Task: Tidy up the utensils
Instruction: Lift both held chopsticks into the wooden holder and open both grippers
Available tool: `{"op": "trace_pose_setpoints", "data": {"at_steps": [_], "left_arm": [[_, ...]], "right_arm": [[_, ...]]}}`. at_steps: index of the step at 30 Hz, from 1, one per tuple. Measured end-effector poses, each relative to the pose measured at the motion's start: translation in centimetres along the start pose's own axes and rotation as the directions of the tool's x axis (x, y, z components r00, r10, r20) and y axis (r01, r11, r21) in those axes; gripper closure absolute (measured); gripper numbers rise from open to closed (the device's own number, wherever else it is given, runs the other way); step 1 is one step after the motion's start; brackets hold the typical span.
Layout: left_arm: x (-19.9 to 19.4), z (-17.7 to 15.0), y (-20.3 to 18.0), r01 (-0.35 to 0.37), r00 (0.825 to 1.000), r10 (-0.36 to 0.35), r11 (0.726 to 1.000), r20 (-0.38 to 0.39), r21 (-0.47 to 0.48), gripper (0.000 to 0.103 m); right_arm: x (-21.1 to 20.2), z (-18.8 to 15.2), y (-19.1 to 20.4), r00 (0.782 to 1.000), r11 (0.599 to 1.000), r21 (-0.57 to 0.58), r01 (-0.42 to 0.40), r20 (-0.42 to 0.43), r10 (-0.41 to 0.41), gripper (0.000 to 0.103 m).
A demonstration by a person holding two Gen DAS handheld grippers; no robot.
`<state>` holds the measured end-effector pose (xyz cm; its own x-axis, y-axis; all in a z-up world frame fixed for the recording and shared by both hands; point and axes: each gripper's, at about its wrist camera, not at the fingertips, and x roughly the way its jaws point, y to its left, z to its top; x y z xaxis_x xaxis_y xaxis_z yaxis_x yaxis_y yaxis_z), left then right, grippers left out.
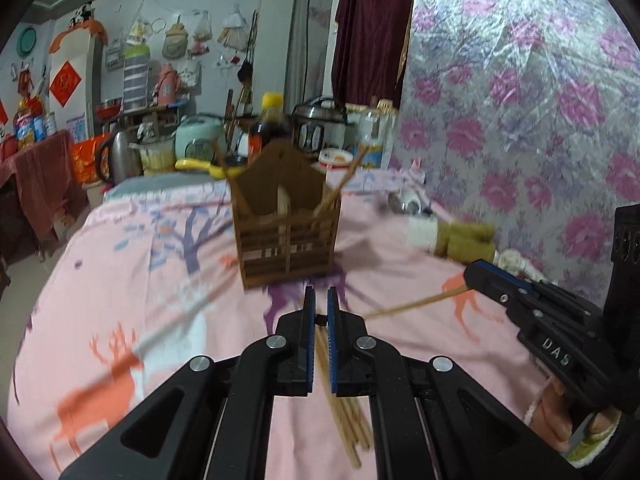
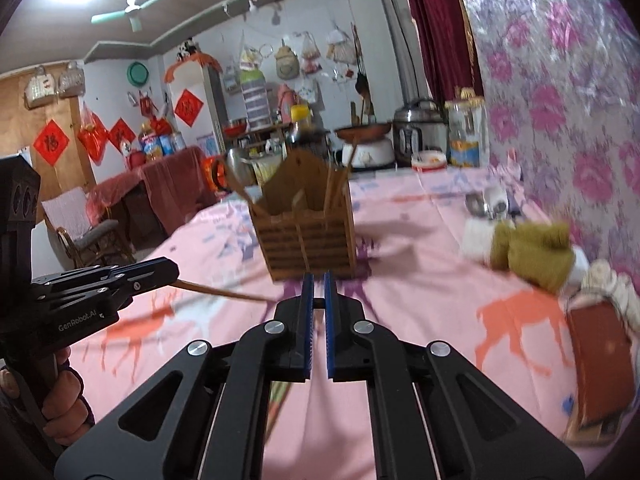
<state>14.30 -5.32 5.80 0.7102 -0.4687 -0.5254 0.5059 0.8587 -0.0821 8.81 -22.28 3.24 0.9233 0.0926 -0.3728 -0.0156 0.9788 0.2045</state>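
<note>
A brown slatted utensil holder (image 1: 289, 222) stands on the pink tablecloth, with chopsticks leaning in its side compartments; it also shows in the right wrist view (image 2: 310, 232). My left gripper (image 1: 321, 300) is shut on a chopstick (image 2: 224, 293) that sticks out from its tip. My right gripper (image 2: 319, 284) is shut on a chopstick (image 1: 416, 304) that points left across the cloth. Several loose chopsticks (image 1: 346, 412) lie on the cloth under my left gripper. Both grippers sit just in front of the holder.
Olive-green cloths (image 1: 466, 240) and metal items (image 1: 406, 202) lie at the right by the floral wall. A brown box (image 2: 598, 356) sits at the near right. Pots, bottles and a kettle (image 1: 120, 156) crowd the far table end.
</note>
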Motion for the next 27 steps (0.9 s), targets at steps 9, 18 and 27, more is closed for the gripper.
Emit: {"op": "trace_pose_setpoints", "data": {"at_steps": [9,18,27], "left_arm": [[2.1,10.7,1.7,-0.008,0.995,0.008,1.0,0.103,-0.004,0.097],[3.2,19.0,4.2,-0.134,0.901,0.16,0.987,0.402,-0.093,0.097],[13.3,10.8,7.3,-0.169,0.973,0.187,0.977,0.137,-0.132,0.096]], "right_arm": [[5.0,8.8,1.8,0.997,0.999,-0.04,-0.01,0.072,0.013,0.098],[8.0,16.2,2.5,0.94,0.998,0.007,0.055,0.337,-0.054,0.098],[14.5,12.6,0.2,0.979,0.995,0.023,0.098,0.18,-0.1,0.097]]}}
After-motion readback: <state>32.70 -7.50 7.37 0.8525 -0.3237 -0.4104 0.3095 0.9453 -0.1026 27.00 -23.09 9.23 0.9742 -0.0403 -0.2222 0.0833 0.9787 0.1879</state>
